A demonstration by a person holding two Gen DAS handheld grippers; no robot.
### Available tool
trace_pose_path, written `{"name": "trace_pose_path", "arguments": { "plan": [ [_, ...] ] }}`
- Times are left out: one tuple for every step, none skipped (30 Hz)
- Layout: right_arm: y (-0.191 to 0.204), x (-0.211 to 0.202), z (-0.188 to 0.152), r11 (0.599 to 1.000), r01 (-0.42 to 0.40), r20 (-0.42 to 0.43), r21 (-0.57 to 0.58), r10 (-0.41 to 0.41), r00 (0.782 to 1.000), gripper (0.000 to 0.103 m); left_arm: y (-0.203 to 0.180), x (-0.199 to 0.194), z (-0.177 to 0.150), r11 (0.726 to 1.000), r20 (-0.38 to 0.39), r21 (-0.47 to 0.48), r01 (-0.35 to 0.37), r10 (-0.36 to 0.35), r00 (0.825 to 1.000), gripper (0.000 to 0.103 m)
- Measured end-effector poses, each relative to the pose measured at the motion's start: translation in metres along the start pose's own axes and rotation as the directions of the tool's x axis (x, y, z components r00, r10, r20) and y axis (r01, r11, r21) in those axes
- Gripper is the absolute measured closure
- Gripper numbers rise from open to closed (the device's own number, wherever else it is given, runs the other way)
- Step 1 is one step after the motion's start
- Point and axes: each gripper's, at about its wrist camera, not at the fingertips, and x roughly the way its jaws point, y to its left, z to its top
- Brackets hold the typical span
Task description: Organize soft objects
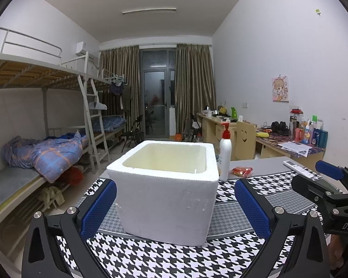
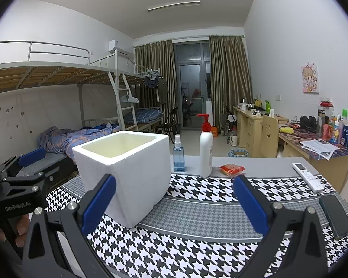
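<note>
Foam box (image 1: 167,190) sits mid-frame on your checkered cloth (image 1: 150,261), top open to receive items; your left gripper (image 1: 175,208) and right gripper (image 2: 174,206) hover spread, empty.

— What is surrounding the work spot?

— White walls (image 2: 278,34) are enclosing a long dormitory room, and a ceiling tube light (image 2: 173,6) is glowing overhead.

— What is standing on the left?

— Metal bunk beds (image 2: 58,74) are lining that wall; a blue quilt (image 1: 46,153) is lying rumpled on a lower bunk, and an air conditioner (image 2: 118,46) is hanging high above.

— And at the far end?

— Brownish curtains (image 2: 227,78) are framing a dark glass door (image 2: 191,92).

— The right side?

— Wooden desks (image 2: 250,125) are running along it, carrying bottles and papers, and a cartoon poster (image 2: 310,78) is hanging above. A pale floor (image 2: 220,146) is showing between them.
</note>
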Motion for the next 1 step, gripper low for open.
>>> {"name": "trace_pose_path", "arguments": {
  "plan": [
    [-0.0001,0.0001,-0.0002,1.000,-0.001,0.000,0.001,0.001,1.000,0.001,-0.0006,0.0000,-0.0005,1.000,-0.001,0.000,0.000,0.000,1.000,0.001]
  ]
}}
